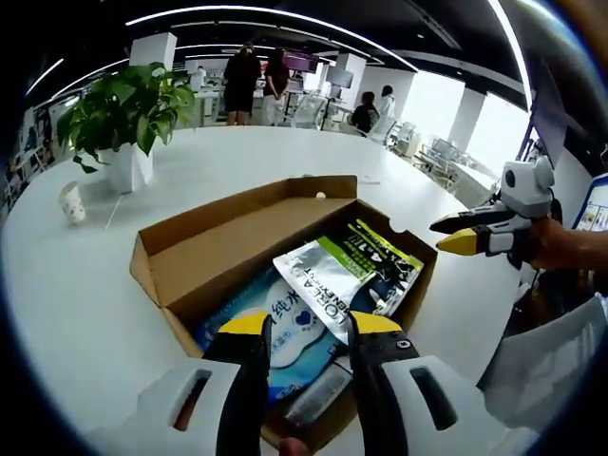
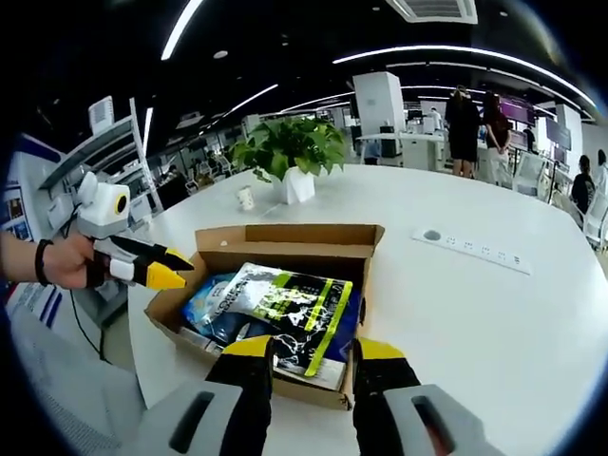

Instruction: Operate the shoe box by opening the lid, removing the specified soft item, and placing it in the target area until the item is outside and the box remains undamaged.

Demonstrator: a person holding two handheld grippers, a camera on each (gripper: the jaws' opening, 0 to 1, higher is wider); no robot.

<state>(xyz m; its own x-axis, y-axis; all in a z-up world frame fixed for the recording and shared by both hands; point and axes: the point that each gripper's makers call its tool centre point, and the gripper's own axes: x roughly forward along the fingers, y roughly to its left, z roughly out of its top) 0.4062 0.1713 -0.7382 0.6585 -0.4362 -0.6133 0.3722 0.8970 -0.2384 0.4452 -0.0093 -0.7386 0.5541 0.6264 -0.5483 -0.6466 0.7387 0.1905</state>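
A brown cardboard shoe box sits on the white table with its lid folded back. Inside lie a blue soft pack, a white and green pouch and a black pouch with yellow-green stripes. My left gripper hovers open over the box's near edge, gripping nothing. From the right gripper view the box lies just ahead, with the striped pouch on top and the blue pack beside it. My right gripper is open at the box's near wall.
A potted plant and a small white object stand behind the box. A white power strip lies on the table to the right. Several people stand far back among desks.
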